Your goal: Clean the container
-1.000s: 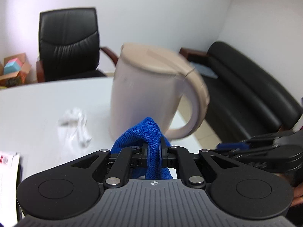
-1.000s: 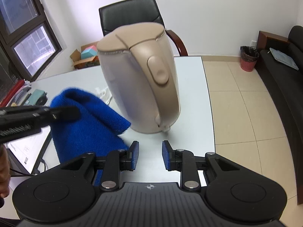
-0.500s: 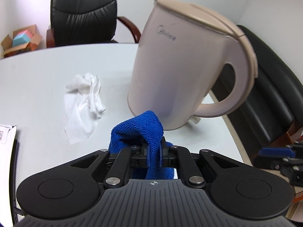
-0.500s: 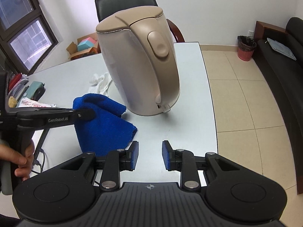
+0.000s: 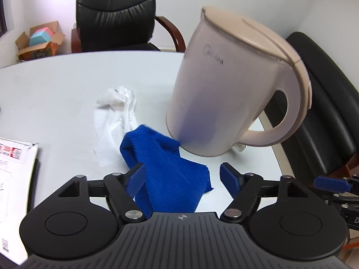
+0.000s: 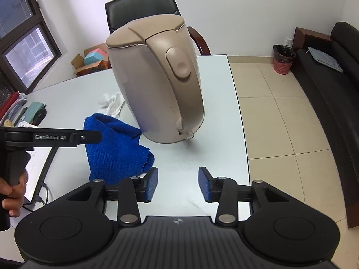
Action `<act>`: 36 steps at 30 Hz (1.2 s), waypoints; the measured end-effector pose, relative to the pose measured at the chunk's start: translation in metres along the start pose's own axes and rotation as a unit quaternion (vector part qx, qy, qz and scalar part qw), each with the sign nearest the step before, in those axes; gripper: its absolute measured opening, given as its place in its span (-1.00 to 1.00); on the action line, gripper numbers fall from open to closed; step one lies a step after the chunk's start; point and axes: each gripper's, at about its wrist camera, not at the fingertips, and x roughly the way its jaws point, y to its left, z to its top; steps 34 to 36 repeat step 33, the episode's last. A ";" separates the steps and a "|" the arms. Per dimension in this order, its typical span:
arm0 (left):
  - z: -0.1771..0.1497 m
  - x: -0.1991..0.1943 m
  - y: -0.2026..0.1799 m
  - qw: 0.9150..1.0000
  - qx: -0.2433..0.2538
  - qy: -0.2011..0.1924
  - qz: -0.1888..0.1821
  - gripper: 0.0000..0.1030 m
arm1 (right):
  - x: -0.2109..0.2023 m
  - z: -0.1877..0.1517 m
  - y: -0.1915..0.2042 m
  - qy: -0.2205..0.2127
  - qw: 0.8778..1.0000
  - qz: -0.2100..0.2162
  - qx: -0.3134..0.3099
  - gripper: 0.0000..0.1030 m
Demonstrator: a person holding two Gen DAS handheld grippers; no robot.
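A beige electric kettle (image 5: pixel 226 94) stands upright on the white table (image 5: pixel 56 89), lid closed, handle toward the table's right edge; it also shows in the right wrist view (image 6: pixel 161 85). A blue cloth (image 5: pixel 166 170) lies crumpled on the table against the kettle's base, also in the right wrist view (image 6: pixel 114 148). My left gripper (image 5: pixel 182 174) is open, its jaws spread on either side of the cloth, not gripping it. My right gripper (image 6: pixel 178 183) is open and empty, just in front of the kettle's handle side.
A crumpled white tissue (image 5: pixel 119 109) lies left of the kettle. Papers (image 5: pixel 13 168) lie at the table's left edge. A black office chair (image 5: pixel 114 13) stands behind the table, a black sofa (image 6: pixel 332 103) to the right. The table edge (image 6: pixel 242 134) runs close by the kettle.
My left gripper has opened and let go of the blue cloth, which now lies on the table by the kettle. My right gripper has opened wider.
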 end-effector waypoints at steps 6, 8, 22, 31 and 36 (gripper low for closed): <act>0.009 -0.030 -0.007 1.000 0.008 -0.015 0.022 0.92 | -0.004 0.007 0.004 -0.016 0.999 -0.025 -0.024 0.58; 0.012 -0.039 -0.012 0.999 0.016 -0.023 0.030 1.00 | -0.004 0.009 0.004 -0.018 0.999 -0.025 -0.025 0.68; 0.013 -0.058 -0.024 0.995 0.020 -0.027 0.096 1.00 | -0.001 0.020 0.008 -0.038 0.998 -0.039 -0.032 0.95; 0.009 -0.063 -0.021 0.993 0.019 -0.037 0.114 1.00 | 0.003 0.025 0.018 -0.049 0.997 -0.032 -0.049 0.99; 0.009 -0.063 -0.018 0.993 0.013 -0.033 0.111 1.00 | 0.005 0.026 0.020 -0.048 0.997 -0.030 -0.052 0.99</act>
